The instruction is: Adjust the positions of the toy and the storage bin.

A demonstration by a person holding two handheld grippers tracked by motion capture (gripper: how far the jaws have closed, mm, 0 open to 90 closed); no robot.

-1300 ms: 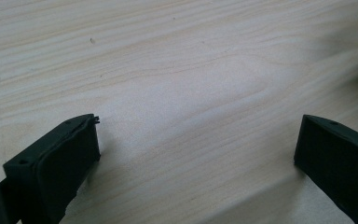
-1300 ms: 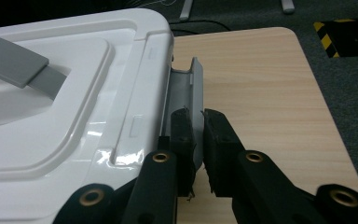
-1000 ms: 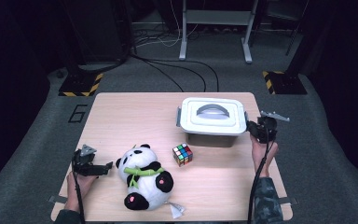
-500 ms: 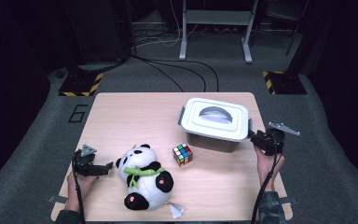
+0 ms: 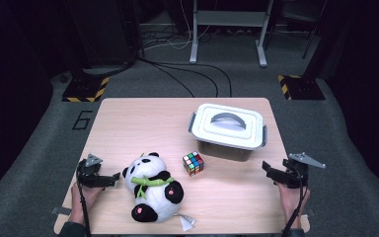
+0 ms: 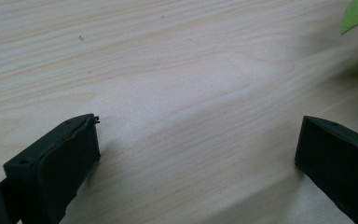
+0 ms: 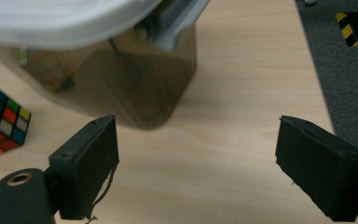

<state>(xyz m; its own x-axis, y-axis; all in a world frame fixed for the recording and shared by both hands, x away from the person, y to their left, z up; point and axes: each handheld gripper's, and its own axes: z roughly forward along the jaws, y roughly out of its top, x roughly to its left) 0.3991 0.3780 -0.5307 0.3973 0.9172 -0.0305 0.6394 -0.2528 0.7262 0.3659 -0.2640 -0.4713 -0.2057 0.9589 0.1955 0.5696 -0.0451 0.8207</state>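
Observation:
A plush panda (image 5: 153,187) with a green leaf collar lies near the table's front left. Just left of it my left gripper (image 5: 112,178) rests open, its jaws wide over bare wood (image 6: 196,121). A colourful puzzle cube (image 5: 193,163) (image 7: 0,121) sits mid-table. Behind it stands a clear storage box (image 5: 227,129) (image 7: 121,79) with a white lid and grey handle. My right gripper (image 5: 269,170) (image 7: 196,163) is at the front right edge, pointing left; its jaws have just been opening and stand wide with nothing between them.
The wooden table (image 5: 143,123) has free room at its back left. Grey carpet surrounds it, with cables (image 5: 187,74) and yellow-black striped stand feet (image 5: 86,91) behind. A small white tag (image 5: 186,223) lies by the panda's foot.
My right gripper has let go of the box's right side, drawn back toward the front right corner of the table and sunk lower. The left gripper has kept still.

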